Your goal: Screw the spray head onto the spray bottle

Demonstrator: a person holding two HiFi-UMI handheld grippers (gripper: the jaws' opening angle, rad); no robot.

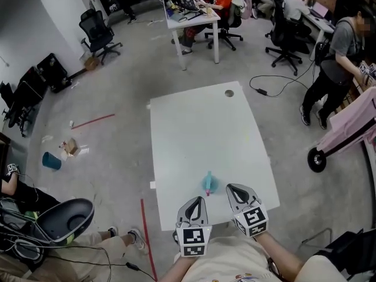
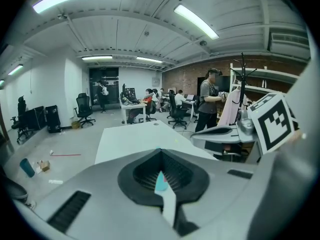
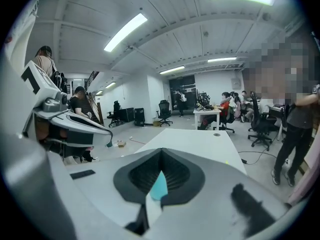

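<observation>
A small teal spray bottle [image 1: 208, 184] stands on the white table [image 1: 200, 134] near its front edge; its spray head is too small to make out apart from it. My left gripper [image 1: 198, 200] sits just left of and nearer than the bottle, jaws shut and empty. My right gripper [image 1: 230, 187] is just right of the bottle, also shut and empty. In the left gripper view only a teal sliver of the bottle [image 2: 160, 183] shows through the slit of the shut left gripper [image 2: 161, 151]. The right gripper view shows the same sliver [image 3: 160, 185] past the shut right gripper [image 3: 161, 151].
The table has a cable hole [image 1: 229, 93] at its far right corner. A black chair [image 1: 61, 219] stands at the lower left, a pink cart [image 1: 346, 134] and a standing person [image 1: 335, 69] at the right. Desks and office chairs [image 1: 194, 16] lie beyond.
</observation>
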